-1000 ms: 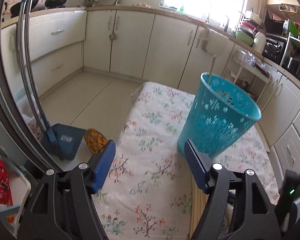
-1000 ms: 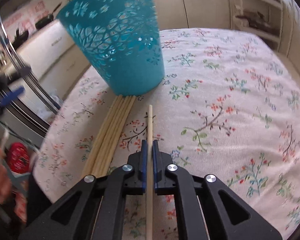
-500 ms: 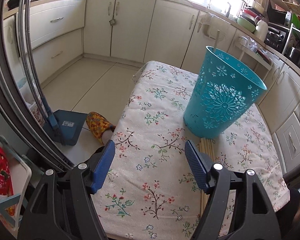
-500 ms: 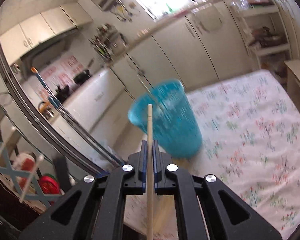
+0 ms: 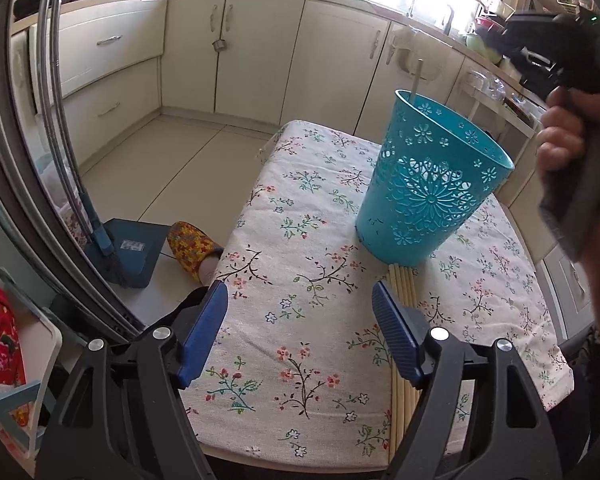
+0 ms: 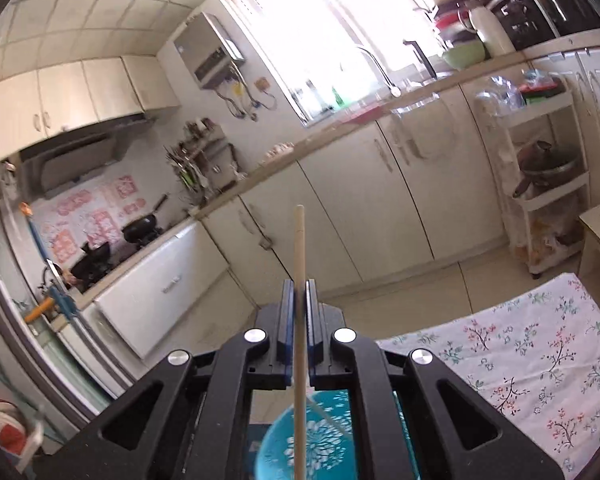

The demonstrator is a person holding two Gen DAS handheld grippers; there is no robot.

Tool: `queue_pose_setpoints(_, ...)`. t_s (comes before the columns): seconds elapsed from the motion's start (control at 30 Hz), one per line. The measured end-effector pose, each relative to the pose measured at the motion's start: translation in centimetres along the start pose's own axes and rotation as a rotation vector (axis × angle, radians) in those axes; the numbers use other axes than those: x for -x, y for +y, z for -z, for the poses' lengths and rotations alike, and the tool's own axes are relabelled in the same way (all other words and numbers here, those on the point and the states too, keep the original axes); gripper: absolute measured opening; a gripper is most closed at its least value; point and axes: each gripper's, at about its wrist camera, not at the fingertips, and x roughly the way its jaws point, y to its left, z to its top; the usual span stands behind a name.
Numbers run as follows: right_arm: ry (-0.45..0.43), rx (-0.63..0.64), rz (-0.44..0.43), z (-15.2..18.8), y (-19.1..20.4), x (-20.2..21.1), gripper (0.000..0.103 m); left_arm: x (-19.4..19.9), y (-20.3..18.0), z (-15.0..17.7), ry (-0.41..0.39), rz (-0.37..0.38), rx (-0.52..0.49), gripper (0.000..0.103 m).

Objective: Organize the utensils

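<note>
My right claw (image 6: 299,312) is pinched tight on a single wooden chopstick (image 6: 299,264), with the stick running straight up between the blue pads (image 6: 287,312) and its tip standing well above them. Its lower length drops toward the teal basket (image 6: 320,448), whose rim shows just below the claw, so I judge that I am lining it up for a drop. Another thin stick already leans inside that basket.

The chopstick looks light, stiff and smooth, so it could pivot or slide in a two-point pinch. I hold it partway along its length rather than at the end, which I think keeps it from swinging. The basket (image 5: 428,192) is thin perforated plastic, probably light enough to tip if the stick knocks its rim.

My left claw (image 5: 300,320) hangs spread wide and empty over the floral cloth on the surface (image 5: 312,240). The remaining chopsticks (image 5: 402,284) lie in a tight row, their far ends touching the basket's base and their near part passing under my right-hand pad. They are thin and lie flat against soft cloth, so I would take one near its middle, pressing the pads slightly into the fabric.
</note>
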Motion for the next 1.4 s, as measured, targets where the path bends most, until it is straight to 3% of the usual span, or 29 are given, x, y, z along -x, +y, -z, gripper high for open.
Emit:
queue_pose_setpoints(0.33,0.108,0.089,0.034,3.3,-1.2,0.5,0.011,-0.7,0.8,0.1,0.023,0.004,0.035,0.071)
queue_pose_setpoints(0.53,0.039,0.071,0.060,4.1,-2.0,7.7,0.024,-0.1,0.6,0.2,0.010,-0.006,0.036,0.073)
queue_pose_setpoints(0.6,0.056,0.065,0.087,5.4,-2.2,9.6,0.027,0.0,0.7,0.3,0.014,-0.006,0.038,0.073)
queue_pose_setpoints(0.67,0.131,0.069,0.123,8.1,-2.8,10.9,0.027,0.0,0.6,0.4,0.018,-0.006,0.038,0.073)
queue_pose_setpoints(0.8,0.380,0.093,0.169,15.1,-3.8,9.6,0.024,0.0,0.3,0.9,0.033,-0.004,0.028,0.073)
queue_pose_setpoints(0.9,0.473,0.089,0.173,17.7,-3.9,7.7,0.022,0.3,0.0,1.2,0.036,-0.003,0.013,0.073)
queue_pose_setpoints(1.1,0.539,0.163,0.211,19.5,-3.1,4.0,0.021,0.7,0.5,1.5,0.044,-0.010,0.019,0.076)
queue_pose_setpoints(1.4,0.563,0.212,0.246,20.7,-3.1,3.2,0.018,-0.3,0.7,1.7,0.073,-0.009,0.027,0.076)
